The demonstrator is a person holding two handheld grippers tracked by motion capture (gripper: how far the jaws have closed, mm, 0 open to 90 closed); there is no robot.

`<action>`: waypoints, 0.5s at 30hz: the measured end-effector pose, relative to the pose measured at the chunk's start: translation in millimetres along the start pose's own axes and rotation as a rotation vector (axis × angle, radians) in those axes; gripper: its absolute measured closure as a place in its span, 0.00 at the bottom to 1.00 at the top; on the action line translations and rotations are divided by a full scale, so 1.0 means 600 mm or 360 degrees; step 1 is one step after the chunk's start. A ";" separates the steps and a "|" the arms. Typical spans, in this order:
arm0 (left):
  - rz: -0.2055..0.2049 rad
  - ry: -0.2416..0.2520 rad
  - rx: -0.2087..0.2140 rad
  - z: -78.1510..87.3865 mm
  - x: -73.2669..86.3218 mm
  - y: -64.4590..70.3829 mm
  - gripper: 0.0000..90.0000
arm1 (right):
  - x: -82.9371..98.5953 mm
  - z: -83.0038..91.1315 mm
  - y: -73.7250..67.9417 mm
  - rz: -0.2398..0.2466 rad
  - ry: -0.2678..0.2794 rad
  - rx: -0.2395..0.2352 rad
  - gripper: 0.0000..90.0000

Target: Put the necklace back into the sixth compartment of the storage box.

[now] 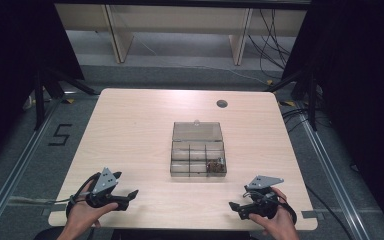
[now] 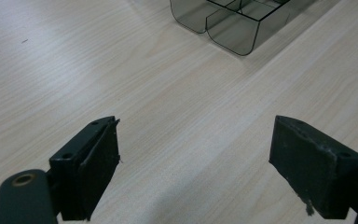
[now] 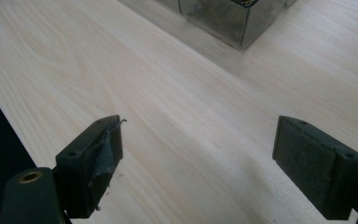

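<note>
A clear smoky plastic organiser box (image 1: pixel 198 156) lies in the middle of the wooden table (image 1: pixel 130 130), its lid flat behind it. The box has several compartments; the front right one holds small dark metal parts (image 1: pixel 214 166). My left gripper (image 1: pixel 128 194) is held low near the front left of the table, jaws wide apart and empty. My right gripper (image 1: pixel 237 209) is near the front right, also open and empty. A corner of the box (image 2: pixel 235 23) appears ahead in the left gripper view, and another corner (image 3: pixel 233 21) in the right gripper view.
A round cable hole (image 1: pixel 222 103) sits at the table's far right. Bare wood lies between both grippers and the box. The table's front edge (image 3: pixel 9 126) runs close beside my right gripper. Dark curtains, frame legs and cables surround the table.
</note>
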State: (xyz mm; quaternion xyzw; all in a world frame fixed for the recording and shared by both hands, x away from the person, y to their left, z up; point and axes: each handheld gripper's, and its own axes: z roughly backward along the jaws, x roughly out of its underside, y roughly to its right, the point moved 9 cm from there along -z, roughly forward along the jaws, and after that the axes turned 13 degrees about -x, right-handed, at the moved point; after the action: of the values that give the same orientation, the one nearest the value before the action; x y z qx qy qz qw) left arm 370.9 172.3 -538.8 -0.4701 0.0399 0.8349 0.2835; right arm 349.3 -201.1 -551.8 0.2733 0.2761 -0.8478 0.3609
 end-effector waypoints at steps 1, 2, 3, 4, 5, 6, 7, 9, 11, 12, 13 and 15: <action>0.0012 0.0006 0.0007 -0.001 0.000 0.001 0.17 | 0.002 0.001 -0.002 -0.0013 -0.0005 0.0000 0.19; -0.0013 -0.0009 -0.0005 -0.001 0.001 -0.002 0.17 | 0.004 0.001 -0.001 -0.0002 -0.0009 0.0006 0.19; -0.0013 -0.0009 -0.0005 -0.001 0.001 -0.002 0.17 | 0.002 -0.001 0.001 0.0019 0.0030 0.0020 0.19; -0.0013 -0.0009 -0.0005 -0.001 0.001 -0.002 0.17 | 0.002 -0.001 0.001 0.0019 0.0030 0.0020 0.19; 0.0004 -0.0002 -0.0004 -0.001 0.000 0.000 0.17 | 0.006 0.002 0.000 0.0012 -0.0001 0.0021 0.19; 0.0012 -0.0007 0.0003 -0.001 0.001 0.001 0.17 | 0.006 0.002 0.000 0.0012 -0.0001 0.0021 0.19; -0.0001 -0.0005 0.0006 -0.001 0.001 0.001 0.17 | 0.005 0.001 0.001 0.0034 0.0014 0.0018 0.19; 0.0045 -0.0007 0.0013 -0.001 0.001 0.004 0.17 | 0.008 0.002 -0.001 -0.0009 0.0021 0.0025 0.19; 0.0007 0.0002 0.0001 -0.001 0.000 0.001 0.17 | 0.010 0.002 -0.001 0.0025 0.0027 0.0024 0.19; -0.0002 -0.0003 0.0007 -0.001 0.001 0.001 0.17 | 0.011 -0.002 -0.003 -0.0008 0.0055 0.0025 0.19; -0.0002 -0.0003 0.0007 -0.001 0.001 0.001 0.17 | 0.013 0.000 -0.001 0.0030 0.0025 0.0022 0.19; -0.0002 -0.0002 0.0006 -0.001 0.001 0.001 0.17 | 0.013 -0.001 -0.001 0.0060 0.0032 0.0014 0.19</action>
State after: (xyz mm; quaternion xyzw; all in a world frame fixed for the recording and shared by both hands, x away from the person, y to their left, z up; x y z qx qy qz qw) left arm 370.9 171.9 -539.5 -0.4690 0.0410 0.8350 0.2850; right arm 344.6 -204.1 -557.1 0.2885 0.2709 -0.8392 0.3729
